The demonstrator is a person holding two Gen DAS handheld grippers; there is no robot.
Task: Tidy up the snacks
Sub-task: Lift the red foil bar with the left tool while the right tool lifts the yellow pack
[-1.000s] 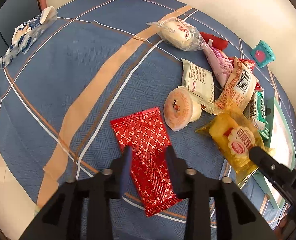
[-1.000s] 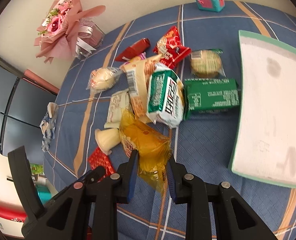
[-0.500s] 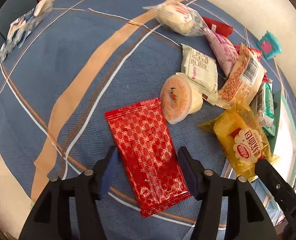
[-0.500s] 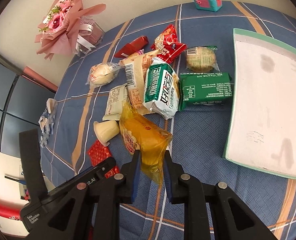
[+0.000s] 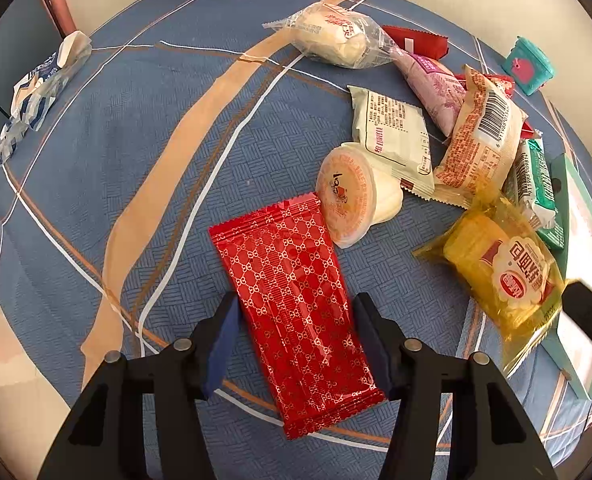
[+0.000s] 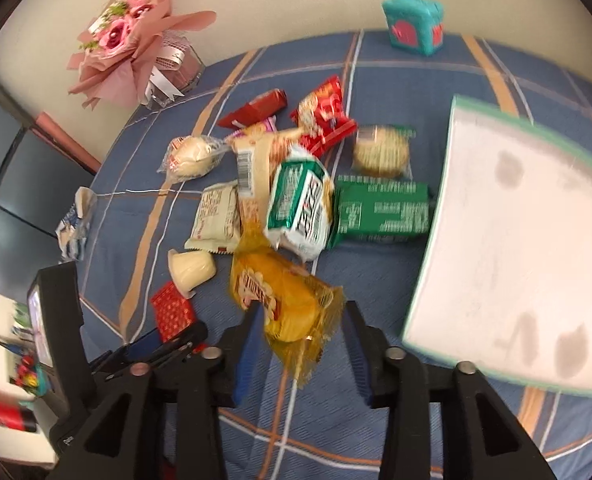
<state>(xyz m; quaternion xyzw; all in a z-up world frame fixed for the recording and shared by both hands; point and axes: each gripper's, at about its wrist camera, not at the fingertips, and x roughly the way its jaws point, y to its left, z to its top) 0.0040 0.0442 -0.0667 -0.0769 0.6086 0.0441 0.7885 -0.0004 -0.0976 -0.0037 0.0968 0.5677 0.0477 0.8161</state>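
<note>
A red patterned snack packet (image 5: 292,300) lies flat on the blue checked cloth (image 5: 136,128). My left gripper (image 5: 294,320) is open, its jaws on either side of the packet. A yellow snack bag (image 6: 284,300) lies on the cloth; it also shows in the left wrist view (image 5: 496,268). My right gripper (image 6: 300,332) is open, its jaws on either side of the bag's near end. A pile of snack packets (image 6: 296,196) lies beyond. A white tray with a green rim (image 6: 516,236) lies to the right.
A jelly cup (image 5: 352,200) lies beside the red packet. A pink flower bouquet (image 6: 136,48) and a teal box (image 6: 412,24) stand by the wall. A crumpled blue-white wrapper (image 5: 40,92) lies at the cloth's left edge.
Both grippers have opened. The left let go of the red packet, which now lies flat. The right let go of the yellow bag, and the right view has shifted.
</note>
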